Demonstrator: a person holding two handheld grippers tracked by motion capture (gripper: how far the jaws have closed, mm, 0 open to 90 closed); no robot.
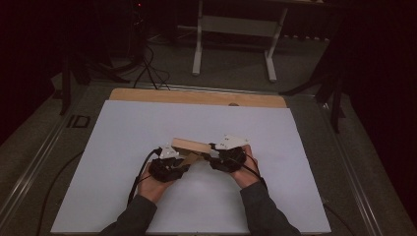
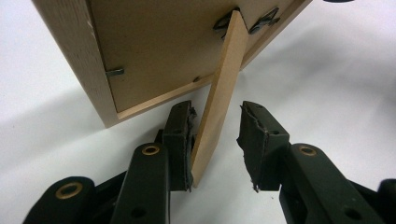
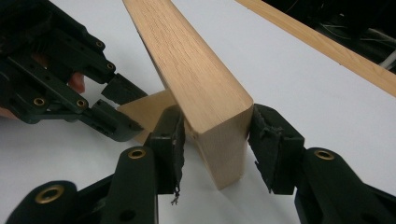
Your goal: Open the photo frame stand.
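While it stands tilted on the white desk, the wooden picture frame shows pale, light-grained wood with a thick, squared edge and a flat brown backing board set inside its rim. Small dark metal clips hold that board in place, and a thin wooden easel stand hinges out from the back, slanting down toward the desk. In the high view the frame sits near the middle of the desk, between the two hands. The right tongs grip a lower corner of the frame, both torn black pads pressed to its sides. The left tongs stand apart around the stand's lower end: one pad touches it, the other is clear of it, so nothing is clamped. Behind the white sheet, a strip of bare wooden desk edge shows.
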